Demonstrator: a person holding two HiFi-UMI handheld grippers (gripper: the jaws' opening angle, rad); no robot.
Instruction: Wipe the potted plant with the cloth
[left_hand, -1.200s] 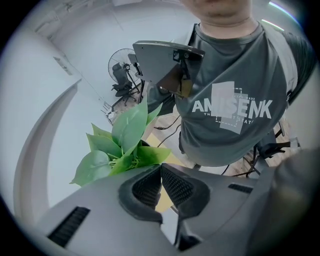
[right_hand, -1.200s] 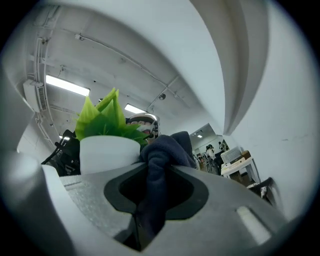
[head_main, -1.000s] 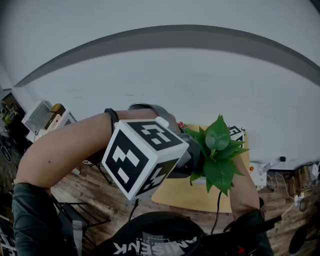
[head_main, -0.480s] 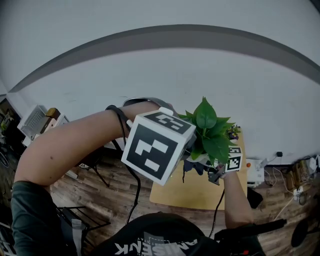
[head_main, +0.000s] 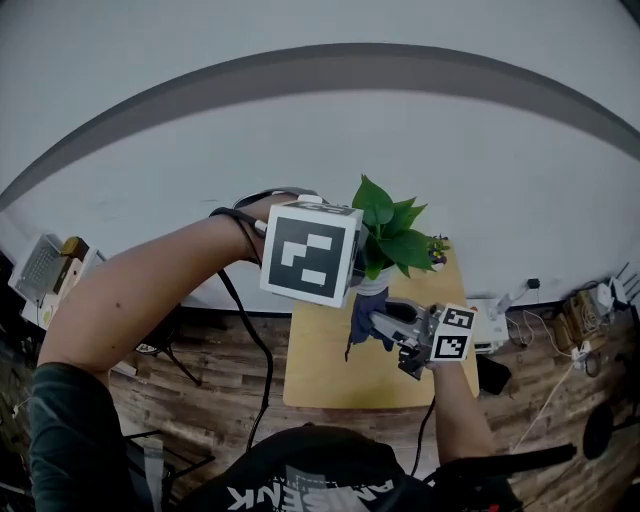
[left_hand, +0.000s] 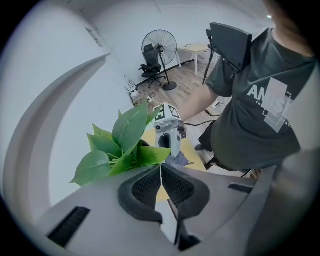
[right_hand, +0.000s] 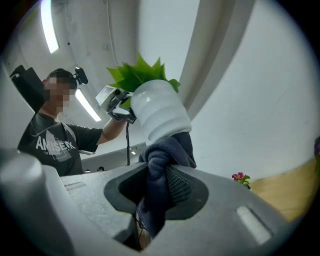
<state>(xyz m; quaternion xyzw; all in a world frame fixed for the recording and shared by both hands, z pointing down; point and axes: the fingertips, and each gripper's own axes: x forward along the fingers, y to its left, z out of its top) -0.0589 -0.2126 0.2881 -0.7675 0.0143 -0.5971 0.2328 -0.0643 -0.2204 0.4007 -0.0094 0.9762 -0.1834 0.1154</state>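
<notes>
Potted plant (head_main: 388, 235) was high above the table (head_main: 330, 375), green leaves in its white pot (right_hand: 160, 112). Right gripper (right_hand: 155, 177) squeezed the dark cloth (right_hand: 167, 150), touching the pot at six o'clock. Left gripper (left_hand: 161, 167) jaws were pressed together.

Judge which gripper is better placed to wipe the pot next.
Right. The right gripper is shut on the dark cloth at the base of the white pot; the left gripper is shut beside the leaves, with no cloth.
</notes>
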